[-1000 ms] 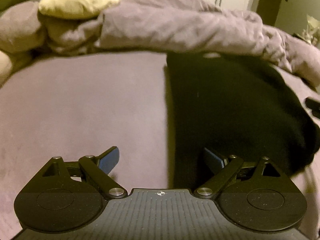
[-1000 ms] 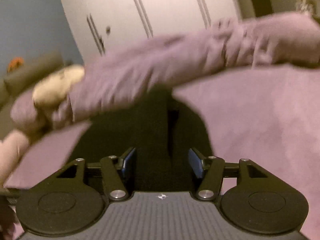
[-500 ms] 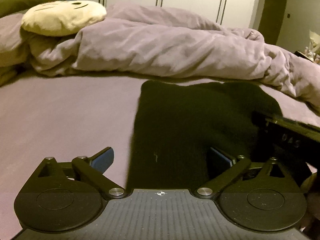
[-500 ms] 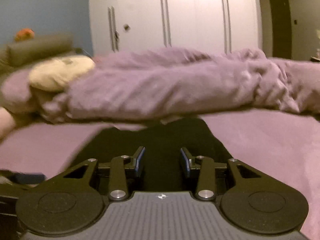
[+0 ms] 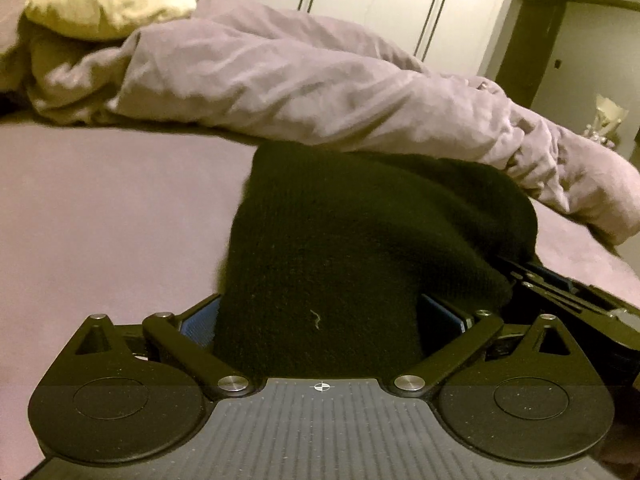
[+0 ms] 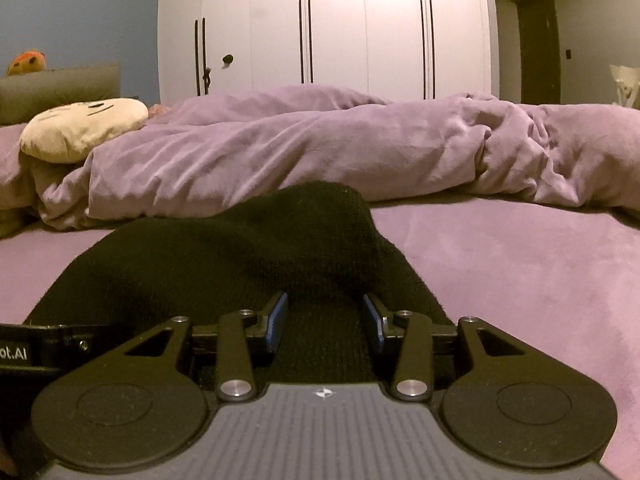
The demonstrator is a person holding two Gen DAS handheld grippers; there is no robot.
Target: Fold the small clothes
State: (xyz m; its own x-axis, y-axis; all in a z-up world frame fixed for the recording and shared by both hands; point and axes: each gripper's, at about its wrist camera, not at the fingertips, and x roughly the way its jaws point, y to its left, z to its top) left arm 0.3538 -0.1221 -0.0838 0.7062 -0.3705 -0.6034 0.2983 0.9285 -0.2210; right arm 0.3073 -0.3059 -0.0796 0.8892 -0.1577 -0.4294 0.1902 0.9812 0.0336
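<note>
Black knit garment: one item, lying on the purple bedsheet with its far edge close to the rumpled purple duvet; near edge reaches both grippers, surface humped and uneven, exact kind of garment cannot be told. Left gripper: low at the near edge, jaws wide apart, cloth bulging up between the blue pads without being pinched. Right gripper: at the same edge just beside the left one, jaws also apart though narrower, a raised fold of cloth standing between and beyond them; whether the pads touch the knit cannot be told. Cream cushion with a face: on the duvet at far left, well apart from the work. White wardrobe: behind the bed. Judged stage: edge about to be gripped for a fold, nothing yet held. Risks: a close on the thick hump may catch one layer only, so the fold drags crooked; pads set too low may pinch the sheet with the knit; the two grippers, set so close, may bump; a forward fold may push the far edge into the duvet.
</note>
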